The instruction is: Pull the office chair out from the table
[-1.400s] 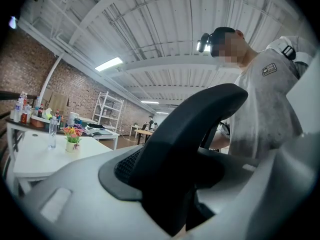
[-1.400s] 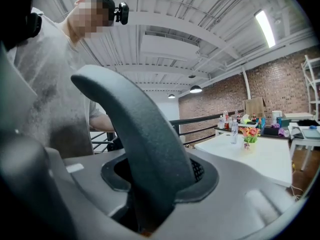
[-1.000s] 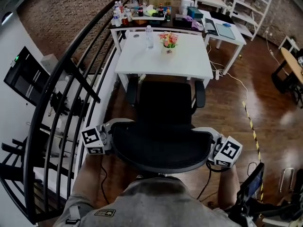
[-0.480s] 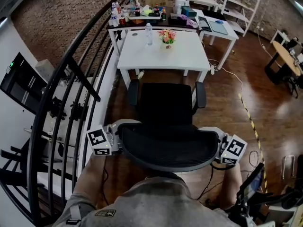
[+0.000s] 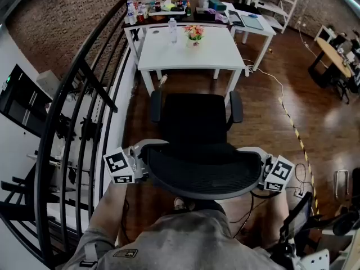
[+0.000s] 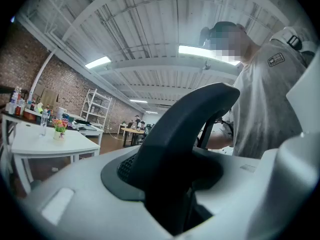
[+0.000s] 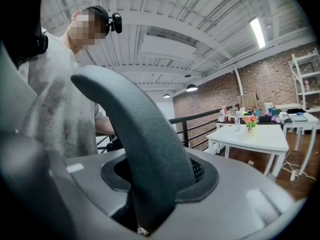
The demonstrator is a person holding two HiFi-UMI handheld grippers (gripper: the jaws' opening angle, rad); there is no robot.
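Note:
The black office chair (image 5: 194,122) stands on the wooden floor, its seat out from under the white table (image 5: 185,55) with a strip of floor between them. Its curved mesh backrest (image 5: 202,173) is just in front of me. My left gripper (image 5: 139,165) is shut on the backrest's left end; its jaws have just been closing, with the rim (image 6: 185,129) between them. My right gripper (image 5: 262,173) is shut on the right end, where the rim (image 7: 145,139) runs between its grey jaws.
A black railing (image 5: 84,94) runs along the left. A water bottle (image 5: 172,30) and a flower pot (image 5: 194,32) stand on the white table. Behind it is a cluttered side table (image 5: 163,10). Striped tape (image 5: 295,134) and a cable lie on the floor at right.
The chair has rolled back towards me, away from the table, and the strip of floor between them has widened. Both grippers came back with the backrest, keeping hold of its ends.

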